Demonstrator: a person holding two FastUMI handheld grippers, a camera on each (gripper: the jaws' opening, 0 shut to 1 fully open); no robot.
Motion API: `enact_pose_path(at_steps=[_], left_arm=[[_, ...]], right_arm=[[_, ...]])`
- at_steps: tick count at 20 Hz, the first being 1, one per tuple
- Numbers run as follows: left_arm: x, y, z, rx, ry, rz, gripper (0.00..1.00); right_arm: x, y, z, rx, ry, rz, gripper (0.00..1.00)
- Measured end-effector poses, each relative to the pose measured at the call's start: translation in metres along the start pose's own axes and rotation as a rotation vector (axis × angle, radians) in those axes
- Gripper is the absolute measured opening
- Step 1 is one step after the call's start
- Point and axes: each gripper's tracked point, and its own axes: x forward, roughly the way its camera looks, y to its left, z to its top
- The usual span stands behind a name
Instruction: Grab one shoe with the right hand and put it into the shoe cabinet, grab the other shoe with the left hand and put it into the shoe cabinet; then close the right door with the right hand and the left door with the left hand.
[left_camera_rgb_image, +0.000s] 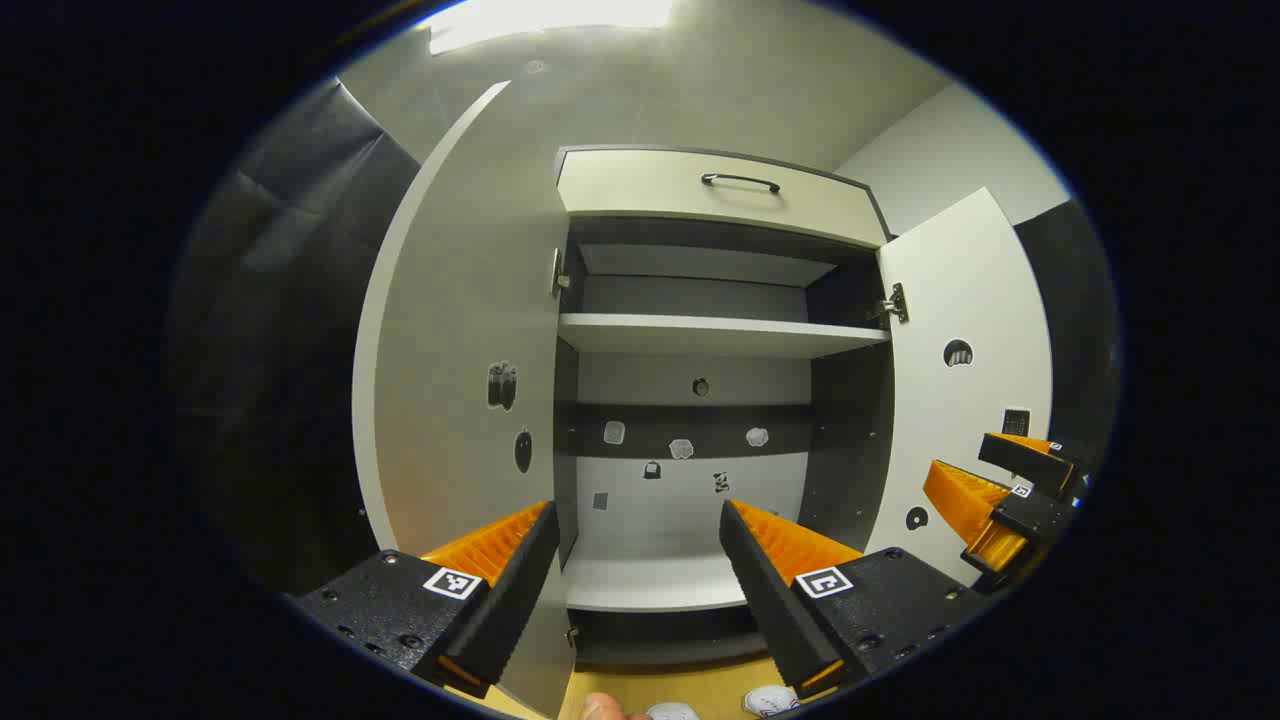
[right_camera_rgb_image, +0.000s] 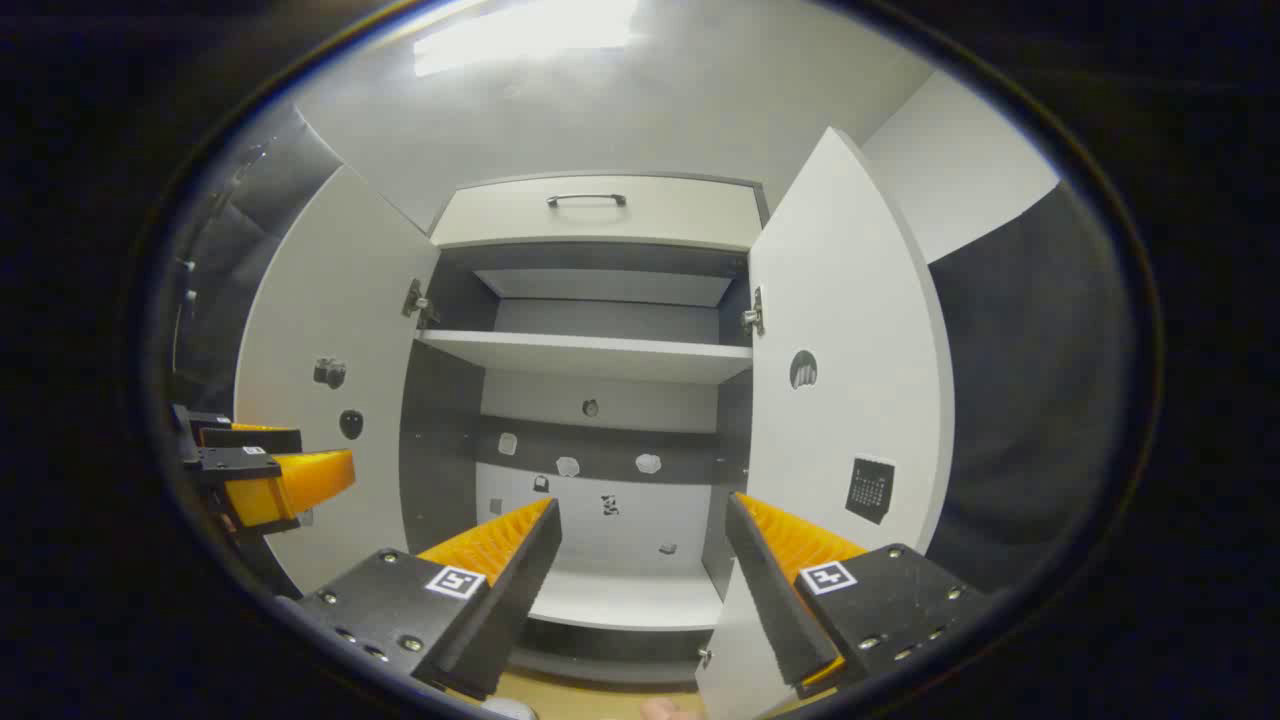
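In the left gripper view, the left door (left_camera_rgb_image: 450, 330) swings wide at left and the right door (left_camera_rgb_image: 965, 380) at right, leaving the shoe cabinet (left_camera_rgb_image: 700, 335) shelves reachable. Both the left gripper (left_camera_rgb_image: 640, 580) and right gripper (right_camera_rgb_image: 640, 590) hang empty, jaws spread. A white shoe (left_camera_rgb_image: 770, 700) peeks at the bottom edge, below the jaws, apparently on the floor.

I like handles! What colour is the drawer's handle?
The drawer handle is dark, nearly black; left gripper view shows it best.
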Motion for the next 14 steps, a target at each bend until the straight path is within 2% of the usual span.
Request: enact_pose_path(at_steps=[8,14], left_arm=[[-0.008,0.01,0.005,0.005,-0.005,0.038,0.98],[-0.019,0.024,0.013,0.005,-0.026,0.074,0.98]], right_arm=[[0.0,0.0,-0.017,-0.003,0.037,0.013,0.98],[-0.005,0.005,-0.084,-0.042,0.173,0.03,0.98]])
